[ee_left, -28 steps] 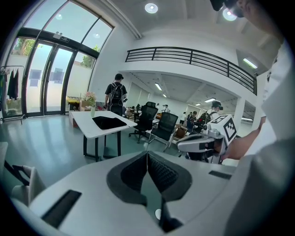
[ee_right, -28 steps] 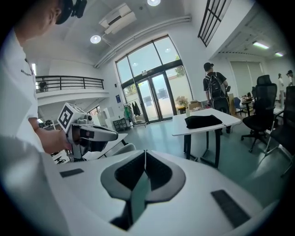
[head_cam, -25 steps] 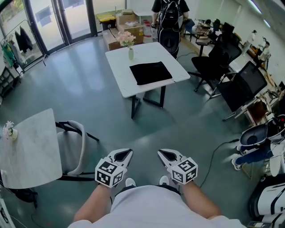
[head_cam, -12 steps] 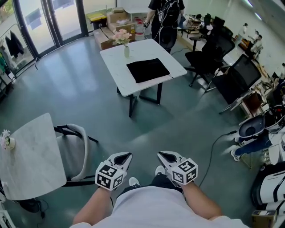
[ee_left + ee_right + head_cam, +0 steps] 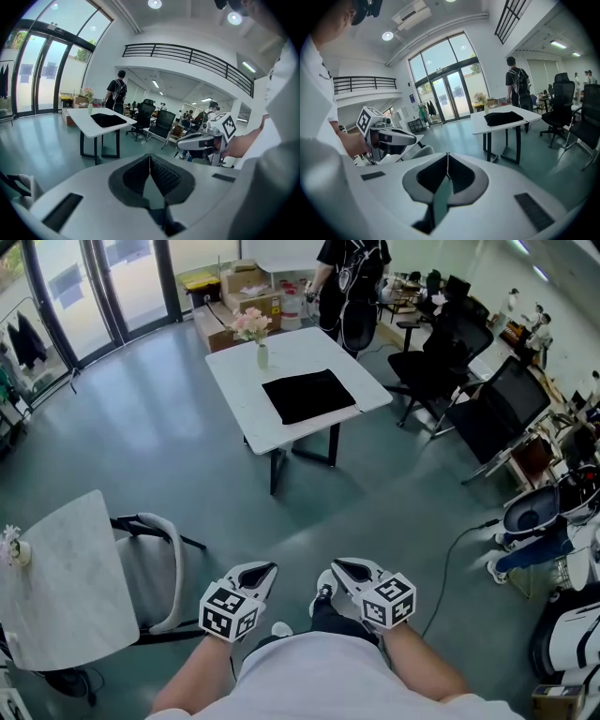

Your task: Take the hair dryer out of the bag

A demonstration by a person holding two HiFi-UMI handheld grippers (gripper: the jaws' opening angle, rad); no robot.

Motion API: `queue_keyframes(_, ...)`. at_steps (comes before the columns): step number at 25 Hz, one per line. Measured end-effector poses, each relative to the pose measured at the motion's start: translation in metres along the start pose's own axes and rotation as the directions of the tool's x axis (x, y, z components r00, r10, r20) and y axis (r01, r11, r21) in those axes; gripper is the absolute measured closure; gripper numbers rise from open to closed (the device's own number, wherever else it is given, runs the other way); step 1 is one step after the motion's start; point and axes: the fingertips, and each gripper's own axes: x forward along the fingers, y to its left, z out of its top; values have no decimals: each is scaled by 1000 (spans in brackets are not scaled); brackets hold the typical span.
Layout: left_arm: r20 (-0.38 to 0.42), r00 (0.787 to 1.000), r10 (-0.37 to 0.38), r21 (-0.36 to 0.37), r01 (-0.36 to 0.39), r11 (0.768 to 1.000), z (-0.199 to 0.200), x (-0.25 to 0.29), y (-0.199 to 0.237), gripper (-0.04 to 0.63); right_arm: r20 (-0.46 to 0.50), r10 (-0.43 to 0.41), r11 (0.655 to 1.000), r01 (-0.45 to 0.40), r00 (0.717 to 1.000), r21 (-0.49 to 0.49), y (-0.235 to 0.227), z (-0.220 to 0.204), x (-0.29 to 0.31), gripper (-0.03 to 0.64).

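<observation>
One bag, white table, grey floor

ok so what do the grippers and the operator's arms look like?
The left gripper and right gripper match: white moulded plastic shells tapering to pointed jaws, lined with dark grey textured pads. Each carries a white cube with black square markers near the hand. No cables visible. The person wears a white short-sleeved shirt; forearms bare.

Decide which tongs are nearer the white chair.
Left. The left tongs hover just right of the chair; the right tongs are farther right, beyond them.
</observation>
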Motion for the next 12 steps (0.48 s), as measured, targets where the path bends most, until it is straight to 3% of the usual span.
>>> queue_keyframes(7,-18,1000,17,-9,-17,1000,26,39,26,577,30,28,1000,-28,999,11,-47,30,30,598)
queue_keyframes(12,-1,998,64,-11,-64,998,69,80,54,577,44,47,999,-48,998,11,-95,59,45,600)
